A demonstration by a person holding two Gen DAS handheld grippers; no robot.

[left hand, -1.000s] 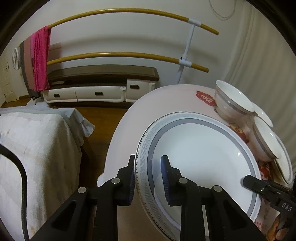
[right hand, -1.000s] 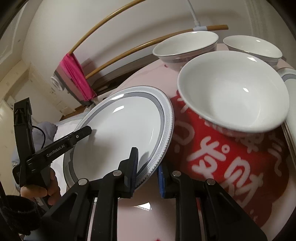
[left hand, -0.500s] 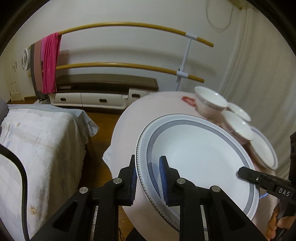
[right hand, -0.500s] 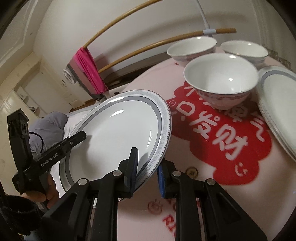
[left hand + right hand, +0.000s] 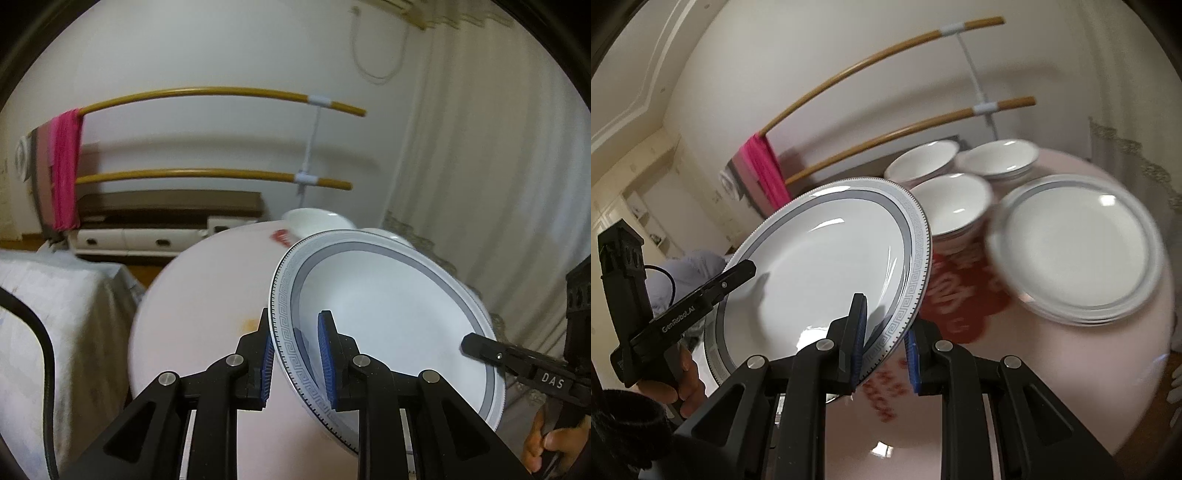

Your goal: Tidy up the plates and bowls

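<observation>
A large white plate (image 5: 388, 317) with a grey band and key-pattern rim hangs tilted above the round pink table (image 5: 207, 288). My left gripper (image 5: 295, 332) is shut on its left rim. My right gripper (image 5: 884, 321) is shut on the opposite rim of the same plate (image 5: 820, 266). Each gripper also shows in the other's view, the right one (image 5: 476, 341) and the left one (image 5: 738, 273). On the table (image 5: 997, 387) stand three white bowls (image 5: 953, 203) (image 5: 923, 160) (image 5: 997, 157) and a stack of smaller plates (image 5: 1075, 247).
A bed with a white cover (image 5: 55, 314) lies left of the table. Behind stand a drying rack with bamboo poles (image 5: 221, 92), a pink towel (image 5: 66, 166) and a low cabinet (image 5: 166, 206). A curtain (image 5: 498, 147) hangs on the right.
Both grippers have raised the large plate off the table and drawn it back. The table, bowls and stacked plates now sit lower and farther off.
</observation>
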